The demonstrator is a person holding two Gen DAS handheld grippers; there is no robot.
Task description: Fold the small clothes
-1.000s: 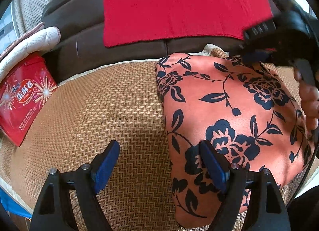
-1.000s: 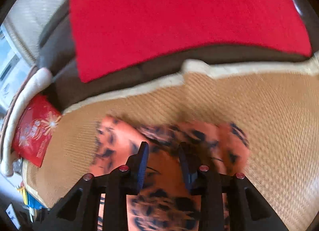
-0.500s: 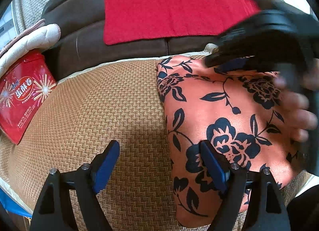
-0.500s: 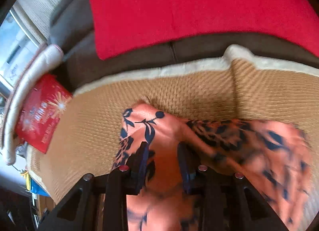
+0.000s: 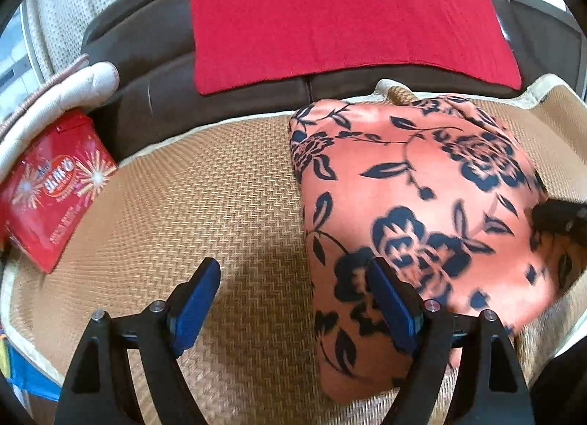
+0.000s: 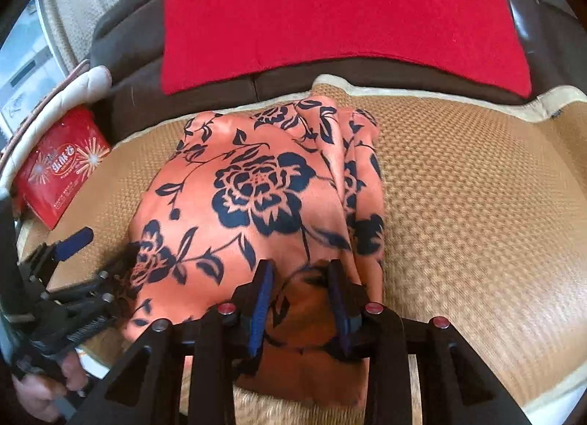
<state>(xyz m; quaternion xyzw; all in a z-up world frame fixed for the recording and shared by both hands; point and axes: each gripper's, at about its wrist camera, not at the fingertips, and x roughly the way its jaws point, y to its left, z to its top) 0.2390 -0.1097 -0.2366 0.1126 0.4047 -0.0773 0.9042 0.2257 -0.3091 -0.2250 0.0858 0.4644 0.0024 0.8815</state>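
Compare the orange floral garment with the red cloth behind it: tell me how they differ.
The orange floral garment is patterned with dark blue flowers; the red cloth is plain. The garment lies bunched and creased on the woven mat; the red cloth is spread flat over the brown sofa back. The right gripper has a fold of the garment between its fingers; nothing touches the red cloth. Both are soft fabric.

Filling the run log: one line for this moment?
left gripper: open, empty | right gripper: shut on floral garment | mat
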